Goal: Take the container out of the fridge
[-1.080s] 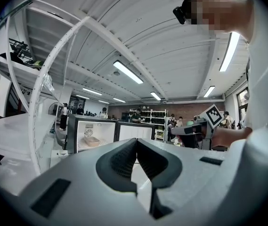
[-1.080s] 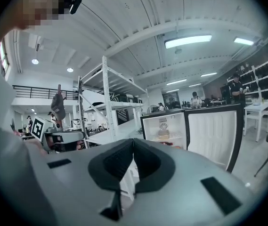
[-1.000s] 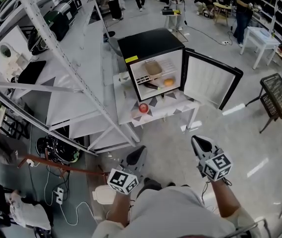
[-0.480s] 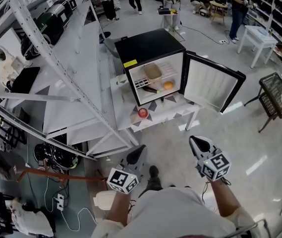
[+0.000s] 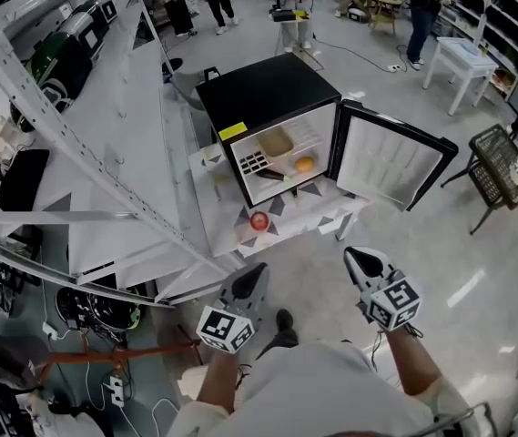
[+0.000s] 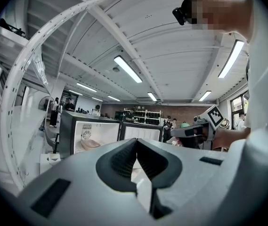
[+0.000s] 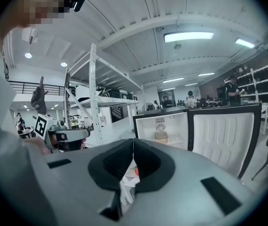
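The left gripper (image 5: 256,271) is closed tight, jaw tips meeting, with nothing between them. The right gripper (image 5: 353,254) is the same, pinched shut and empty. Both are held side by side at the person's front, pointing roughly level toward the fridge (image 5: 268,94), which stands well apart from them on a low white table (image 5: 327,209), with bare floor between.

The fridge door (image 5: 393,160) is swung wide to the right, so the opening faces the person. The container (image 5: 276,141), a shallow tan tub, sits on the upper shelf toward the left half of the cavity. Its long side seems to run from the front of the shelf to the back, though it is too small to be sure. An orange (image 5: 304,164) lies lower and to its right, and a red apple (image 5: 259,220) rests on the table in front of the fridge.

From the grippers, the container lies straight ahead and far. It is almost in line with the left one and off to the left of the right one, which faces more toward the hinge side. I'd judge the left gripper slightly better placed. Either must open before it can take the tub, and neither is within reach yet.
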`<state>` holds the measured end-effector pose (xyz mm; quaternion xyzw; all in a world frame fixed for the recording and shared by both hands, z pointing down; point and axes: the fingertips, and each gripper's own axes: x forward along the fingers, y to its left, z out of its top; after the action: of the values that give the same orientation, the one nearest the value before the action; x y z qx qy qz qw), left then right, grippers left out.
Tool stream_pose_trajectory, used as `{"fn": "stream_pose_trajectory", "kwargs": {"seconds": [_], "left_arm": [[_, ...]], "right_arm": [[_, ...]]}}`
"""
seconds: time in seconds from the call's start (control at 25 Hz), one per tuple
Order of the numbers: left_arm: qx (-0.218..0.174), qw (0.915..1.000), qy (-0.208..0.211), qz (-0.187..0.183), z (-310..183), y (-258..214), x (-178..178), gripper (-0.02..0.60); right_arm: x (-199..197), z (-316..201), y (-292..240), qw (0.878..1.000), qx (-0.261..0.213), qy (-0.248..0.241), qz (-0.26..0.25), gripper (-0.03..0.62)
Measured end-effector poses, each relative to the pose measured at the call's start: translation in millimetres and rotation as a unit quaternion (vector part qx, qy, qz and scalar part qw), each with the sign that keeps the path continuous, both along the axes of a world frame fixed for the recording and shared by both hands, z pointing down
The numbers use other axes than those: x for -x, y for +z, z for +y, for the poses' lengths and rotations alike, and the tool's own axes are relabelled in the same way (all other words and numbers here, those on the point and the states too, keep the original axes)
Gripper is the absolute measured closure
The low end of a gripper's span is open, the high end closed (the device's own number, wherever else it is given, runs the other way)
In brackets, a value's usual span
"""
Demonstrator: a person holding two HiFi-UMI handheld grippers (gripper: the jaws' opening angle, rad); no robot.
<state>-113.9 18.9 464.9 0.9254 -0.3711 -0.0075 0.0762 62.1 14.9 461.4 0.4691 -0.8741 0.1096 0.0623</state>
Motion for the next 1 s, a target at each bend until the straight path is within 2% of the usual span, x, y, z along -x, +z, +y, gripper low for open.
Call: {"fn": "stream_pose_trajectory", "kwargs": {"seconds": [0.56,1.0], "left_arm": [[0.013,0.9986,0.052,0.005,-92.6,9.0,30.4,0.577],[0.024,0.9971,0.072,0.004,-130.6,20.9,46.2,0.577]], "right_arm": [[33.8,-76.5,-2.2,0.999,0.006,0.043,0.019,0.586],[53.7,-110.6,1.8,0.998,0.012,0.058,0.023,0.586]]}}
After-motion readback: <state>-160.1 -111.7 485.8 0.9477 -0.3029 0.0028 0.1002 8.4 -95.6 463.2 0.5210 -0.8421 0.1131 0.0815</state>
